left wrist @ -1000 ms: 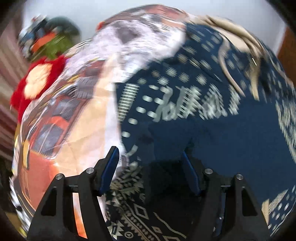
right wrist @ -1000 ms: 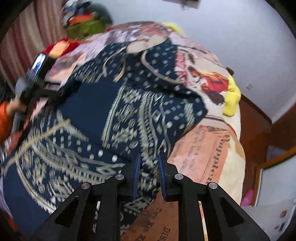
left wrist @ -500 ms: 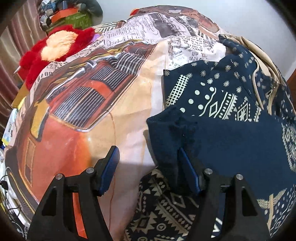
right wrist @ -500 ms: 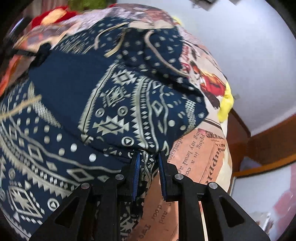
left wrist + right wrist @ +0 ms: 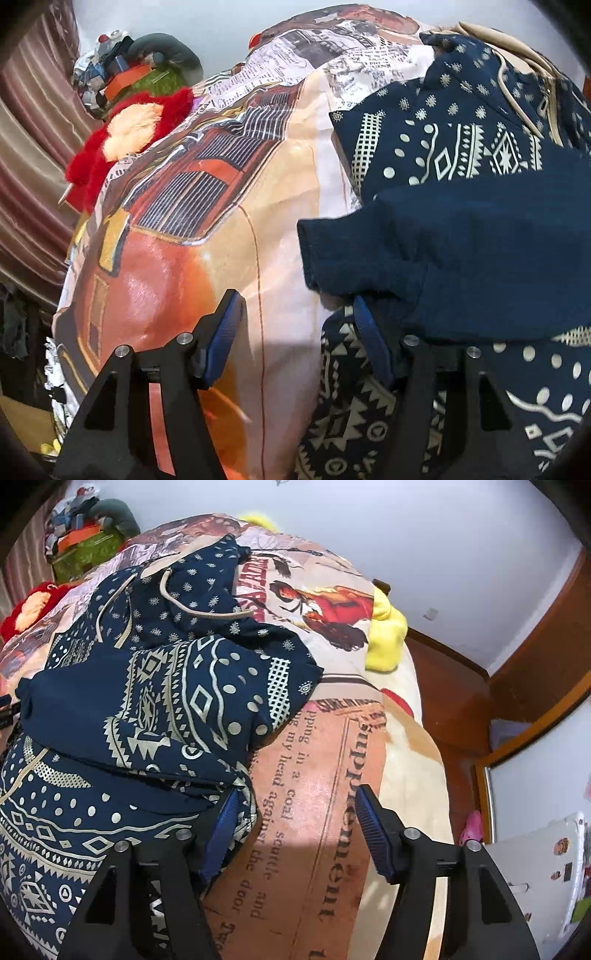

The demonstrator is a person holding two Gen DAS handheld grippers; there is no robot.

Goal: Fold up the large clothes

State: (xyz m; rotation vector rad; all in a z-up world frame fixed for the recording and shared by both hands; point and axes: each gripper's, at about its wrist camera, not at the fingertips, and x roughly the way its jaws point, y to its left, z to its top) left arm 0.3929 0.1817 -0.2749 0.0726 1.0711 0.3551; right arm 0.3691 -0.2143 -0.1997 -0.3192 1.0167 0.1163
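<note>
A navy hoodie with cream tribal print and cream drawstrings lies bunched on the printed bedsheet, one plain navy sleeve folded across its body. My left gripper hovers at the sleeve cuff, jaws wide and closing a little. Only sheet lies between them, and its right finger sits at the cuff's edge. In the right wrist view the hoodie fills the left side. My right gripper is opening over the sheet, its left finger against the hoodie's edge, with nothing gripped.
A red plush toy lies at the bed's far left, with a heap of boxes and clothes behind it and a curtain beside it. A yellow soft thing sits at the bed's far right edge, by wooden trim.
My right gripper has let go of the hoodie's edge and opened wide. My left gripper stayed open and slid left off the hoodie, so the sleeve cuff now lies by its right finger.
</note>
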